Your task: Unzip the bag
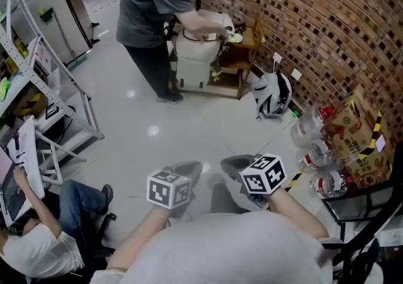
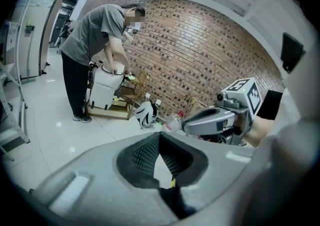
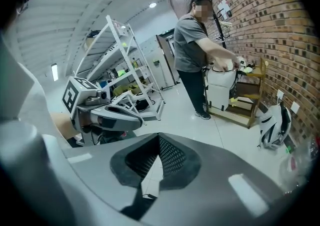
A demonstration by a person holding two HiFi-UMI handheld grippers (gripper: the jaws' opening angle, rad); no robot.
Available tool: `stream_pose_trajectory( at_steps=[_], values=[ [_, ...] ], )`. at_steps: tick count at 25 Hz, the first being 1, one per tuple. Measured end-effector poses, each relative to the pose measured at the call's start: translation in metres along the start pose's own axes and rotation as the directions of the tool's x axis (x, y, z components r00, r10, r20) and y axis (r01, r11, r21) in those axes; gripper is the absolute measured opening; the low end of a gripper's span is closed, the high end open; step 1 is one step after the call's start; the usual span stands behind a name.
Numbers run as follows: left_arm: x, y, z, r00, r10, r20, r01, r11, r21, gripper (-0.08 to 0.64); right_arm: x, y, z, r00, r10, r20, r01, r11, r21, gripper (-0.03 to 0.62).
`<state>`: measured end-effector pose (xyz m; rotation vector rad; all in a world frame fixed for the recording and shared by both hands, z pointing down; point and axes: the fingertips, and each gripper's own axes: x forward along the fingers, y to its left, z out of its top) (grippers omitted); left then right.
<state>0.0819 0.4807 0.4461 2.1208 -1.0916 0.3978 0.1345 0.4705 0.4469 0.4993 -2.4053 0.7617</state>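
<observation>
A white and black bag (image 1: 272,94) lies on the floor against the brick wall, far ahead of both grippers; it also shows in the left gripper view (image 2: 145,115) and the right gripper view (image 3: 272,126). My left gripper (image 1: 187,168) (image 2: 159,137) and right gripper (image 1: 234,164) (image 3: 159,139) hang side by side in the air over the pale floor, each with its jaws shut and nothing between them. Each gripper view also catches the other gripper beside it: the right gripper (image 2: 189,125) and the left gripper (image 3: 148,125). Neither one touches the bag.
A person (image 1: 151,12) stands bent over a white case (image 1: 192,56) on a wooden stand (image 1: 242,62). Another person (image 1: 38,238) sits at lower left beside a metal rack (image 1: 44,81). Cartons (image 1: 359,138) and plastic bottles (image 1: 315,153) crowd the right wall.
</observation>
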Motion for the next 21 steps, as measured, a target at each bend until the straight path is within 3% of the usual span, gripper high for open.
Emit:
stream_pose_trajectory(
  at_steps=[7,21],
  values=[
    [0.006,-0.023,-0.013,1.000,-0.028,-0.006,0.028,1.000,0.009,0.000,-0.018,0.001,-0.022,1.000,-0.020,0.006,0.019,1.000,0.020,0.000],
    [-0.011,-0.029,-0.019,0.998,-0.061,-0.024,0.061,0.998,0.018,0.000,-0.021,0.021,-0.029,0.999,-0.047,0.003,0.047,0.998,0.050,0.000]
  ],
)
